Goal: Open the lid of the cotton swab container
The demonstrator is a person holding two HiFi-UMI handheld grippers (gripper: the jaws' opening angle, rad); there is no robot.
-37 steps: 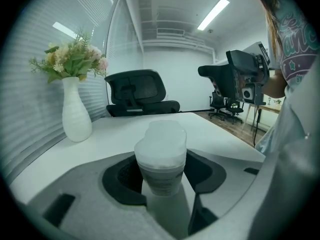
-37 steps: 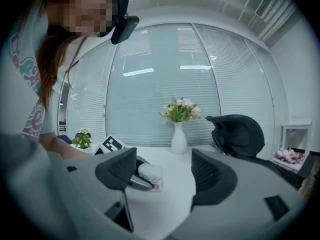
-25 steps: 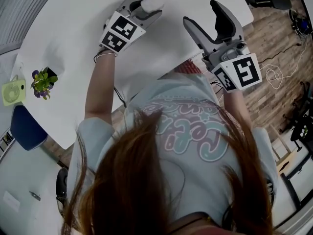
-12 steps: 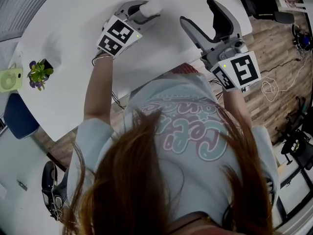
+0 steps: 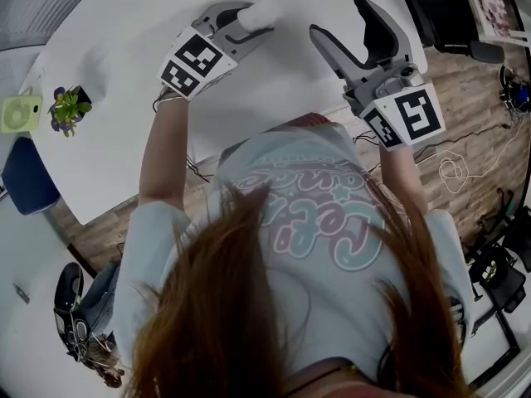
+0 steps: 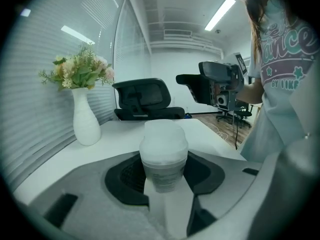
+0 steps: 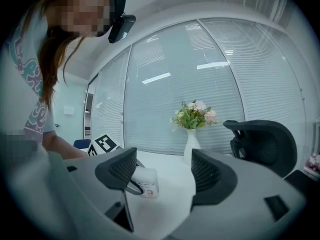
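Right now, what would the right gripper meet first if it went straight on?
Probably the cotton swab container held in the left gripper: it stands ahead of the right gripper, near one open jaw. Depth is unclear; it might pass beside.

Wht container (image 6: 163,154), wht table (image 5: 124,65) — b/w-checked cube (image 5: 192,63).

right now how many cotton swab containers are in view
1. The cotton swab container is gripped in the left gripper's jaws, over the white table; none shows elsewhere.

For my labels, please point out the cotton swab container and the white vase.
cotton swab container (image 6: 163,154): left gripper view, lower part of lid
white vase (image 6: 86,123): left gripper view, its body
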